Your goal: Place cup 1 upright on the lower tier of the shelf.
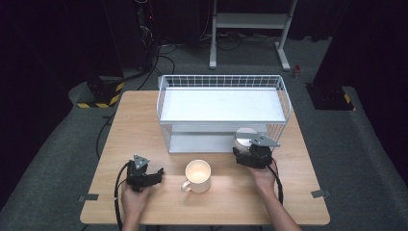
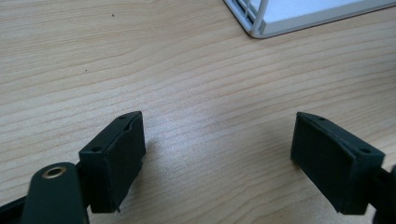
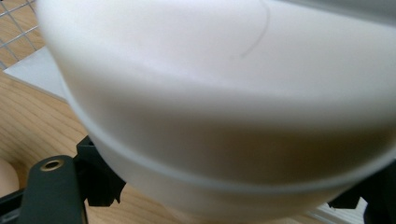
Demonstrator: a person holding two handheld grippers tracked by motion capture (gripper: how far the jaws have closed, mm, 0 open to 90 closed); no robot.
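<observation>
Left gripper [image 1: 156, 174] gapes empty at the mug's [image 1: 197, 176] nine o'clock; right gripper [image 1: 244, 153] clamps a white bowl [image 3: 224, 107] at two o'clock.

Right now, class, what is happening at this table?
A person works with two handheld tools. The right tool grips a white bowl by the front of the white wire rack. The left tool rests open on the wooden table, holding nothing. A cream mug stands between them, untouched.
</observation>
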